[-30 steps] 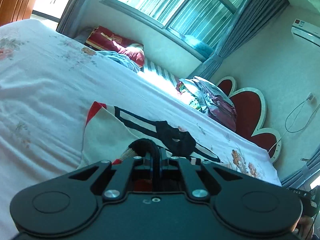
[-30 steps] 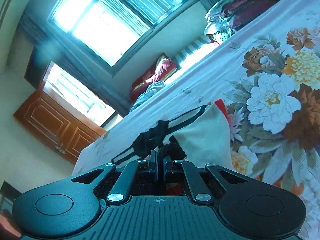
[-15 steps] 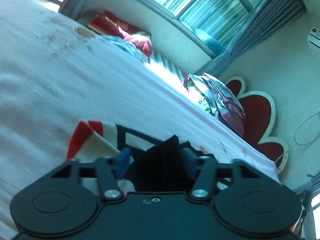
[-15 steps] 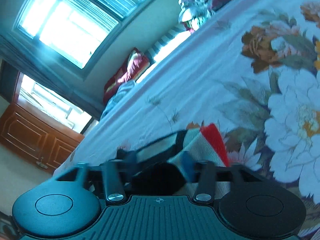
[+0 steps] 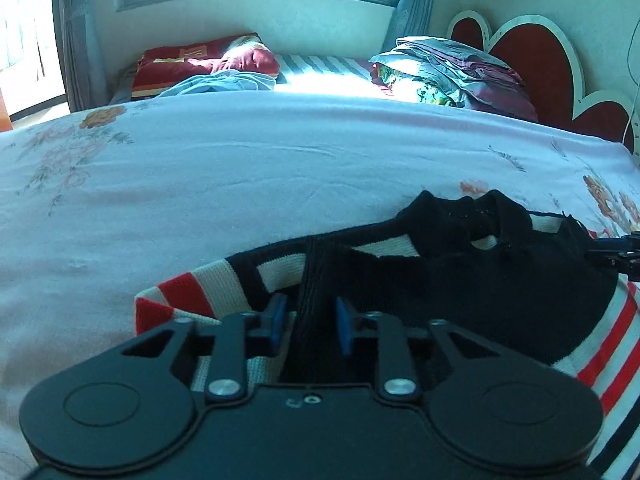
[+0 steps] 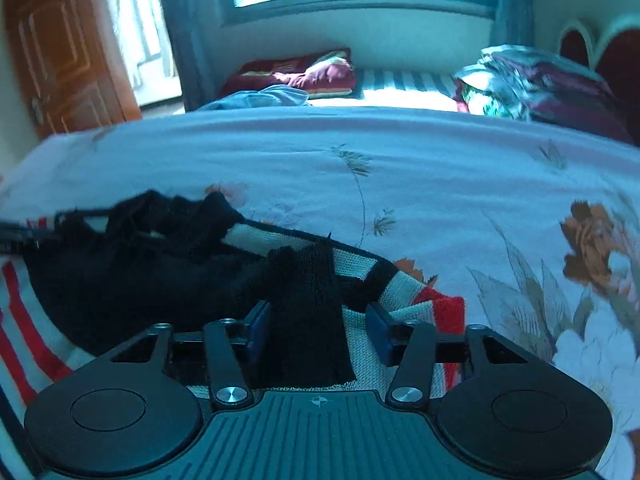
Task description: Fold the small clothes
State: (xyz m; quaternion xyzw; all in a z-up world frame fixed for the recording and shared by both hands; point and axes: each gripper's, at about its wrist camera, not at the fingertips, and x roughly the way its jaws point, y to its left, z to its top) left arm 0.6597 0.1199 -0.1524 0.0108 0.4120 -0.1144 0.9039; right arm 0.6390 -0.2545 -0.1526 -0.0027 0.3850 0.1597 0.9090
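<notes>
Sweater (image 5: 460,280) spread on flowered bed (image 5: 240,184), left claw (image 5: 310,322) clenched on its black fold, right claw (image 6: 320,330) closing around another black fold.

— You see the small sweater (image 5: 460,276)? Which colours does it have?
— Black in the middle, with cream bands and red stripes at the edges.
— And your bed sheet (image 5: 240,168)?
— Pale pink-white, with printed flowers: orange-brown and white ones, with grey-green leaves.
— The headboard (image 5: 536,60)?
— Dark red, with a white border.
— And the gripper pads (image 6: 378,334) in front of you?
— Blue, on black arms. The door (image 6: 60,64) behind is orange-brown wood.
</notes>
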